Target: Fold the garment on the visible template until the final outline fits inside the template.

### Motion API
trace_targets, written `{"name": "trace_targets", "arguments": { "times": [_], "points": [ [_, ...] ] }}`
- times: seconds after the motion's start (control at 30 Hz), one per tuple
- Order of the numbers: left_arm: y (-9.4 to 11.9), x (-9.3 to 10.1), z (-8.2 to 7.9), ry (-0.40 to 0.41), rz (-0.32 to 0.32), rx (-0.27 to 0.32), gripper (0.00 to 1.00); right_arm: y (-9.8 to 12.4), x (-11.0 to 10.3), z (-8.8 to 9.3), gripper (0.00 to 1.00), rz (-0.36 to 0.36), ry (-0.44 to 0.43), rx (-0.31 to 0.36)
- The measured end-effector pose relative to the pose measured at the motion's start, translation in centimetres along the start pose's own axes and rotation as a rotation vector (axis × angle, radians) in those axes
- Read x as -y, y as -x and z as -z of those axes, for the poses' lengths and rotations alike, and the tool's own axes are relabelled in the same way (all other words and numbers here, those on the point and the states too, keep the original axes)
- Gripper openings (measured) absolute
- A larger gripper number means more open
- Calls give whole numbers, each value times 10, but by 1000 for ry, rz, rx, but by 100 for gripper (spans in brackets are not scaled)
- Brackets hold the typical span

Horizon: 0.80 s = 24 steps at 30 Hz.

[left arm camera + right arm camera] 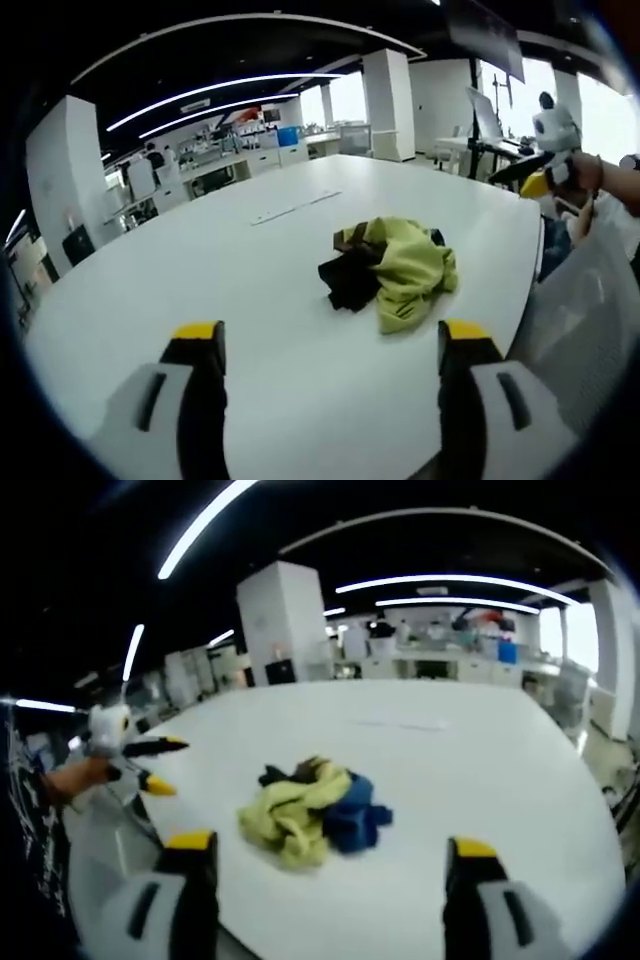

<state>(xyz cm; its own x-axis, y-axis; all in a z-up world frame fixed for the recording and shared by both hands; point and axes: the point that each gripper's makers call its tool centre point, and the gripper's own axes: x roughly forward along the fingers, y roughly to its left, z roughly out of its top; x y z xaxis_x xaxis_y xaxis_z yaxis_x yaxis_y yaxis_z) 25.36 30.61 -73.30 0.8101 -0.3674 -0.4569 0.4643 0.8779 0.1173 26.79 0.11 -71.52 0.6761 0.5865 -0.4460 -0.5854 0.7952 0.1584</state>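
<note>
On the white table (300, 300), a heap of clothes (395, 268) lies crumpled in a loose mound near the table's right-hand edge, as the left gripper view has it. The heap is mostly a yellow-green garment (412, 270), bunched on top and spilling toward the camera; black cloth (347, 280) pokes out on the side of the heap nearer the middle of the table, and a bit of brown shows at the heap's far side. In the right gripper view the same heap (310, 812) sits near the table's near edge, the yellow-green garment (288, 815) on one flank and a blue piece (357, 818) tucked against it on the other, with dark cloth at the back.

The left gripper (330, 400) hangs above the table short of the heap, its two yellow-tipped jaws spread wide with nothing between them. The right gripper (330, 900) is likewise held off the heap, jaws wide apart and empty. Each gripper also appears in the other's view, held in a hand (590, 180) beyond the table's edge to the side of the heap, its yellow tips parted.

Beyond the heap, a pale strip (295, 208) lies flat on the table. I cannot make out a template outline around the heap. Past the table stand white pillars (388, 105) and desks.
</note>
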Motion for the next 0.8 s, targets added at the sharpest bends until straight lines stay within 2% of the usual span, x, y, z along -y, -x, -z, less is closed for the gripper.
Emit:
{"name": "trace_targets", "arguments": {
  "times": [0.27, 0.43, 0.67, 0.8],
  "points": [
    [-13, 26, -15, 16, 87, 14, 74, -11, -2, -1, 90, -29, 28, -13],
    [-23, 35, -22, 28, 138, 27, 68, -19, 0, -2, 87, -43, 36, -18],
    [-36, 51, -34, 68, 197, 47, 60, -33, 2, -3, 78, -58, 42, -29],
    [-45, 62, -41, 59, 226, 53, 57, -42, 1, -4, 73, -74, 43, -34]
  ]
}}
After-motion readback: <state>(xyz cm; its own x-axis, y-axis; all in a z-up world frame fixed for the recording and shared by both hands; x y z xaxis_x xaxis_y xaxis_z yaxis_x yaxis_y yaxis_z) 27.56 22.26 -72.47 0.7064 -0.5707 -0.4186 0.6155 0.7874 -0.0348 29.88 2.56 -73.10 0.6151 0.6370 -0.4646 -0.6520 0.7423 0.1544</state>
